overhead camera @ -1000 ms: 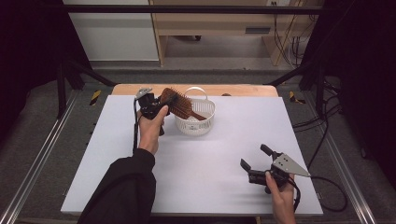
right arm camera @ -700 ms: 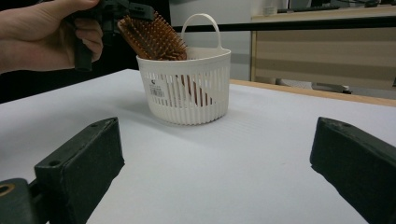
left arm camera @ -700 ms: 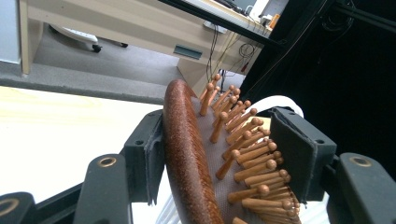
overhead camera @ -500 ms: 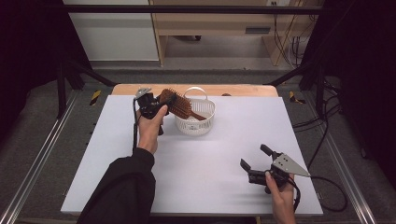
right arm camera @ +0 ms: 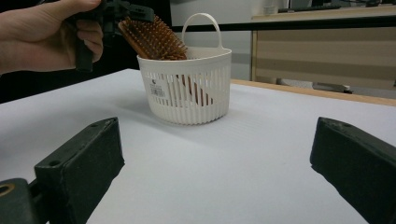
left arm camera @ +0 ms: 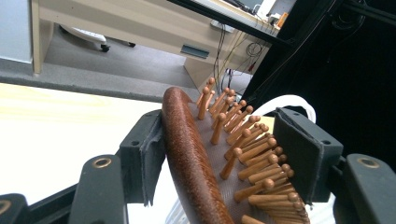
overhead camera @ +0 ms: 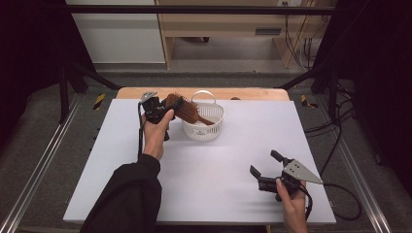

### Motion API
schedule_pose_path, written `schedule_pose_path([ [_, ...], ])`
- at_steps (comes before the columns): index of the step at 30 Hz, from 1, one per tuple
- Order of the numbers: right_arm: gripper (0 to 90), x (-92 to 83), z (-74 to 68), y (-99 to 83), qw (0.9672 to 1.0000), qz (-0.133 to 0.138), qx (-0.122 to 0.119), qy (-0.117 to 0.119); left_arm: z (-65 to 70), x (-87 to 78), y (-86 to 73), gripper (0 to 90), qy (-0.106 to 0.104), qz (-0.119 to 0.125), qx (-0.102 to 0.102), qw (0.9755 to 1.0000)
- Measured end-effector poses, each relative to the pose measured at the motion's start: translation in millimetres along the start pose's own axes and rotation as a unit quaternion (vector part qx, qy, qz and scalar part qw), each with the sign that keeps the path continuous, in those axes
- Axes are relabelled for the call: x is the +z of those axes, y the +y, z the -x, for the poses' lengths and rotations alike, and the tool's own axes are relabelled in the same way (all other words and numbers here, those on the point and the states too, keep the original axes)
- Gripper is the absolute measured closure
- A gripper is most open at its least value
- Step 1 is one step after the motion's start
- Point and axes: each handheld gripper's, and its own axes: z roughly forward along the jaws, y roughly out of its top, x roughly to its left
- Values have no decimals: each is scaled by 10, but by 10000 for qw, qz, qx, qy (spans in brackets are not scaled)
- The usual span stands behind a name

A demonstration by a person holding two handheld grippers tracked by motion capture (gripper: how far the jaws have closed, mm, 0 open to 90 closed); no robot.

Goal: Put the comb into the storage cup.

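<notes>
Little has moved since the earlier frames: left gripper (overhead camera: 163, 108) fingers have just been opening around the wooden hairbrush (overhead camera: 187, 109), one pad at its back, the other clear of the bristles. Brush: handle down in white basket (overhead camera: 212, 129) on counter (overhead camera: 233, 160), head propped over the rim. Release fully, withdraw without snagging bristles. Right gripper (overhead camera: 265, 165): wide open, empty.
</notes>
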Motion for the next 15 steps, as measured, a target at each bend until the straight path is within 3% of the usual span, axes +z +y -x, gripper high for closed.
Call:
schedule_pose_path([
  [15,27,0,-2,0,10000,-3,1,4,-6,-15,-5,326,98,98,183,9997],
])
